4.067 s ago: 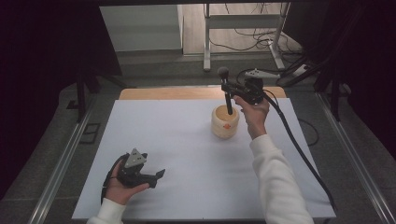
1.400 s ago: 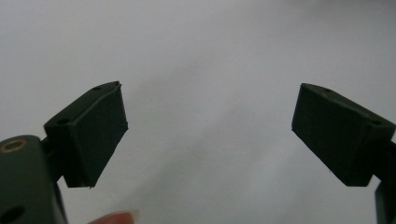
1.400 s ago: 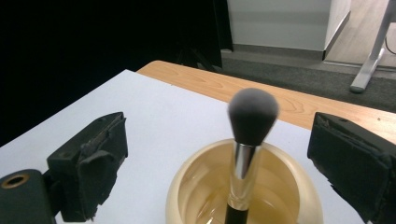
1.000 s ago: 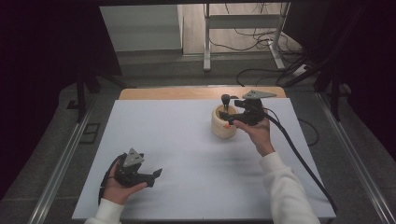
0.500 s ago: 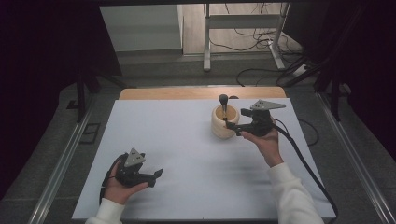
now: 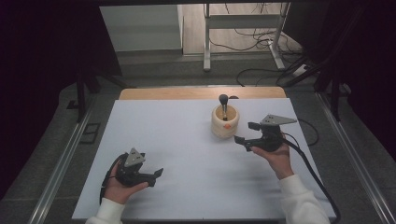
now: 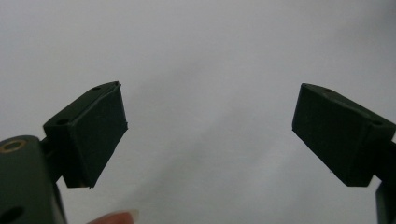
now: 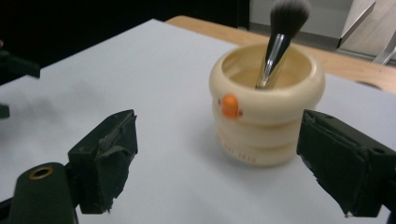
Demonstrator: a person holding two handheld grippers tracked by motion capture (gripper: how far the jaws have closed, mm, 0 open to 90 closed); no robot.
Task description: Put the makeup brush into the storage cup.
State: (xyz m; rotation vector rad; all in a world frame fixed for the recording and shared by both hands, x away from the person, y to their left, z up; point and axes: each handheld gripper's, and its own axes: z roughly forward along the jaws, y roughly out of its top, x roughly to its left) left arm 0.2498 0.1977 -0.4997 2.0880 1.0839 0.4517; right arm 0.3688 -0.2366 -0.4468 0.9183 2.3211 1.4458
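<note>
A cream cup [image 6: 225, 122] with a small orange knob on its side stands upright on the white table [image 6: 187, 140], toward the far right part of the sheet; a makeup brush [image 6: 223, 103] stands in it, handle down and dark bristles up, leaning a little against the rim; in the right gripper view the cup [image 8: 267, 105] sits ahead between the two black jaws, not touched by either, with the brush [image 8: 279, 39] rising from it. The right gripper [image 6: 247, 133] is held just beside the cup on its right, close but apart from it, its jaws spread wide and holding nothing; the right hand [image 6: 275, 156] grips it from below, and a black cable trails off toward the table's right edge. The left gripper [image 6: 156, 173] rests low near the front left of the table, in the left hand [image 6: 122, 184], well apart from the cup; its jaws are also spread wide with only bare white surface between them; a fingertip [image 7: 114, 217] shows at the bottom of the left gripper view.
</note>
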